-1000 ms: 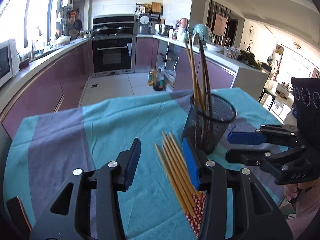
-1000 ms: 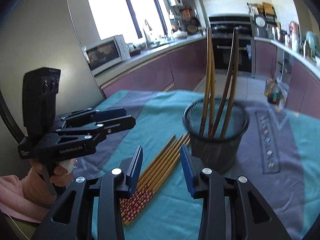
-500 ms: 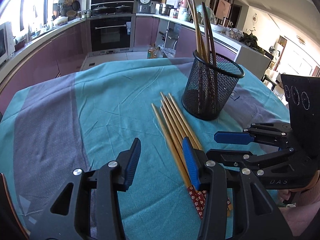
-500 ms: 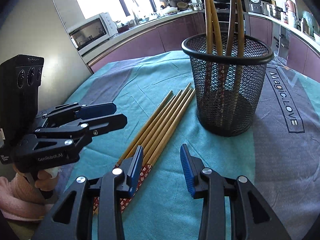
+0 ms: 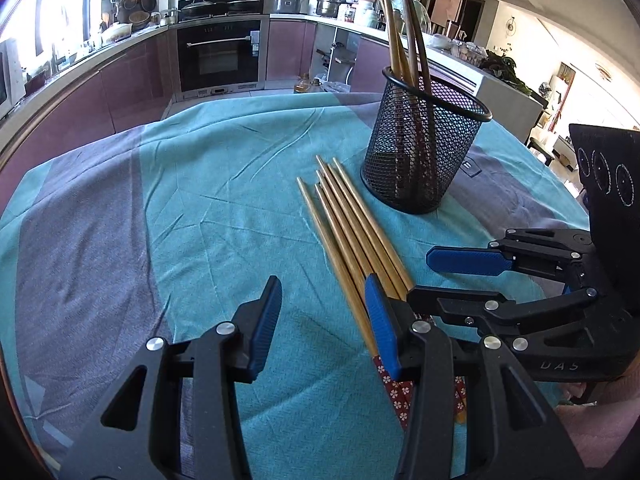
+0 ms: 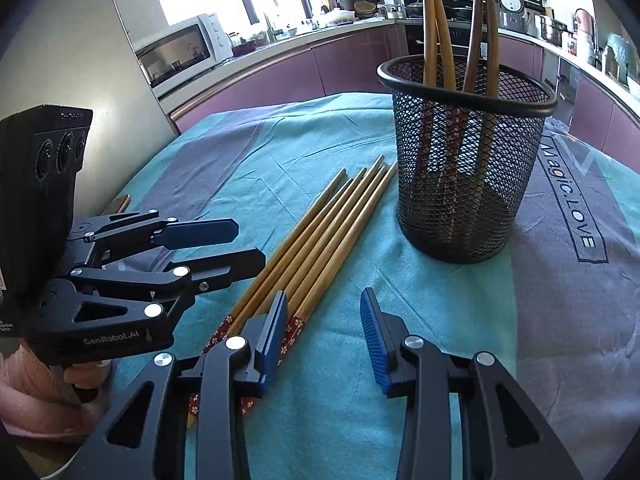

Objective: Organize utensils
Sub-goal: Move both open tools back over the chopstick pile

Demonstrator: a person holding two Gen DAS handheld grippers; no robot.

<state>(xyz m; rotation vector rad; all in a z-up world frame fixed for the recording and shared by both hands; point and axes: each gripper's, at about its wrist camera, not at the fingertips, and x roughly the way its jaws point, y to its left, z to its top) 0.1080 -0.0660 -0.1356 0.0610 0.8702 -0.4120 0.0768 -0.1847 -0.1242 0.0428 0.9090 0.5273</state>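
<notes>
L gripper & R gripper part-open, empty; chopsticks between; cloth bare left

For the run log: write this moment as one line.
left gripper: open, empty | right gripper: open, empty | chopsticks: on cloth | mesh cup: upright
</notes>
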